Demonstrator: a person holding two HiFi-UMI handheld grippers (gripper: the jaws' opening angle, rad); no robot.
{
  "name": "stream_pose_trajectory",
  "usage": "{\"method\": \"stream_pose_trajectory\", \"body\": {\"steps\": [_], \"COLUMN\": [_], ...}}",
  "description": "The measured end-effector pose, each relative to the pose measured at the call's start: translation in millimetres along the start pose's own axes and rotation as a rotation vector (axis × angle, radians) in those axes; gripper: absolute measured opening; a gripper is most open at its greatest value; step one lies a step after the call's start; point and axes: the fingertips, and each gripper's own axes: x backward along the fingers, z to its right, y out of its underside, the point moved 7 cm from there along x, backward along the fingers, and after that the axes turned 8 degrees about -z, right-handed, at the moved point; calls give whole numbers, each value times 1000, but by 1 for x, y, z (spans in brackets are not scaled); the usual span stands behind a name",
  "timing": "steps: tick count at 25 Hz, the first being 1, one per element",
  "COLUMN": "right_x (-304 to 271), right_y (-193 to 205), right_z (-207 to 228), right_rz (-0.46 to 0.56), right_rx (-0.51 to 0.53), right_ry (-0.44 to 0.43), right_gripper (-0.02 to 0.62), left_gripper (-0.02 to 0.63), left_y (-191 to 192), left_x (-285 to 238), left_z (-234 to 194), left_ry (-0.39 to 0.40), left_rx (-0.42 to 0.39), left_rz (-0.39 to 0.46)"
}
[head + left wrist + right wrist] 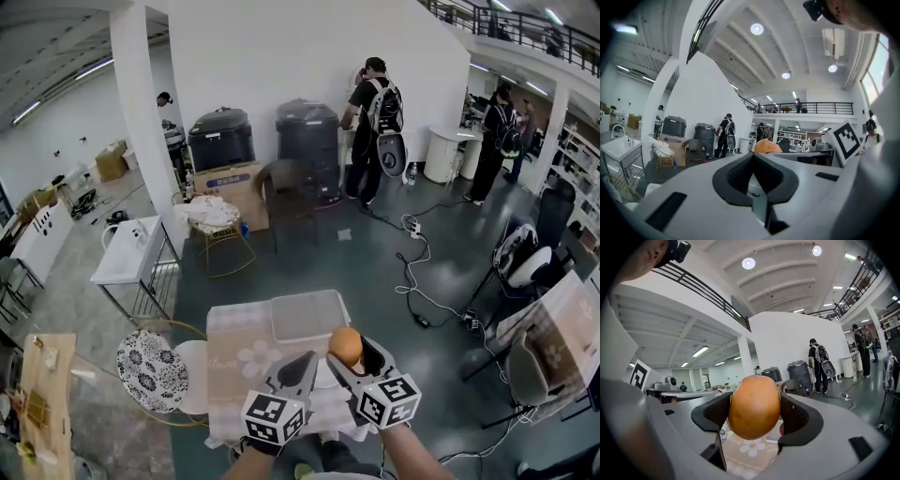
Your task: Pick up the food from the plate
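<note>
**A:** The right claw (pixel 754 404), what is it doing?

**B:** It's clenched on one piece of food (pixel 346 345), round and orange-brown, with a dark pad pressed against each side. The food is held up in the air above the bench (pixel 232 361), not touching it.

**A:** And the left claw (pixel 753 156)?

**B:** Its two tips are closed together with nothing between them. It sits just beside the right one, at about the same height.

**A:** So two claws and one piece of food. What is on the bench?

**B:** One flowered cloth (pixel 749 447) covering the top and one clear tray (pixel 309 314) at the far edge. I can't make out anything more under the claws.

**A:** And around it?

**B:** To the left of the bench there are two round seats, touching each other: a patterned seat (pixel 153 370) in black and white and a plain white seat (pixel 194 373). Two dark bins (pixel 307 131) stand side by side against the far wall. One person with a backpack (pixel 373 127) stands next to them. Others are further off, too small to count for sure.
</note>
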Motion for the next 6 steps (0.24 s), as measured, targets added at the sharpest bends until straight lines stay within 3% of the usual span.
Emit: {"method": "stream_pose_trajectory", "body": {"steps": [6], "right_x": [1], "right_y": [2], "right_z": [2], "right_rz": [-2], "right_rx": [-1], "right_ry": [3], "right_gripper": [305], "left_gripper": [5], "left_y": [4], "left_x": [-1], "left_z": [1], "left_ry": [-2], "left_rx": [4], "left_rz": [-1]}}
